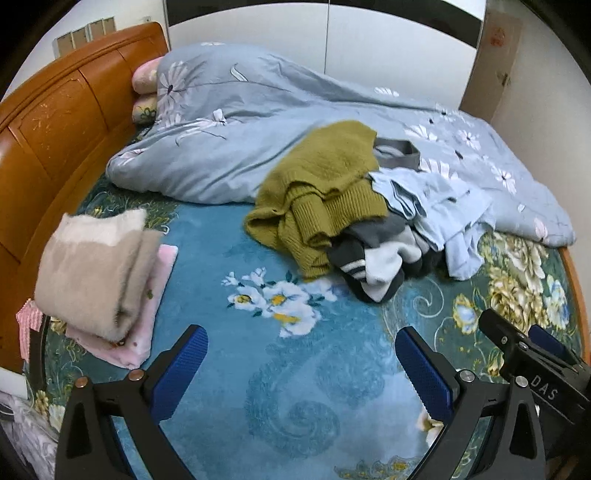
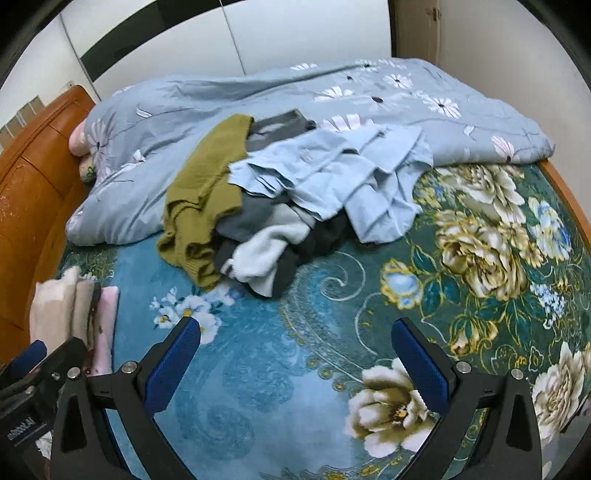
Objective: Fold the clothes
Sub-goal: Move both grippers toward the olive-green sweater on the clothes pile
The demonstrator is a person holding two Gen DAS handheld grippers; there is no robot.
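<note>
A heap of unfolded clothes lies mid-bed: an olive knit sweater (image 1: 325,184) (image 2: 207,181), a grey and white fleece garment (image 1: 376,262) (image 2: 258,254), and a light blue shirt (image 1: 436,206) (image 2: 347,173). A folded stack sits at the left by the headboard, with a beige fuzzy garment (image 1: 96,273) (image 2: 59,306) on a pink one (image 1: 147,314) (image 2: 107,325). My left gripper (image 1: 301,347) hovers open over bare blanket, short of the heap. My right gripper (image 2: 295,339) is open too, nothing between its blue pads, and shows at the left view's right edge (image 1: 532,350).
A teal floral blanket (image 1: 280,387) (image 2: 480,240) covers the bed. A bunched pale blue flowered duvet (image 1: 236,122) (image 2: 369,96) lies behind the heap. An orange wooden headboard (image 1: 55,125) stands at the left, with pillows (image 1: 146,74) against it. White wardrobe doors (image 2: 295,33) rise behind.
</note>
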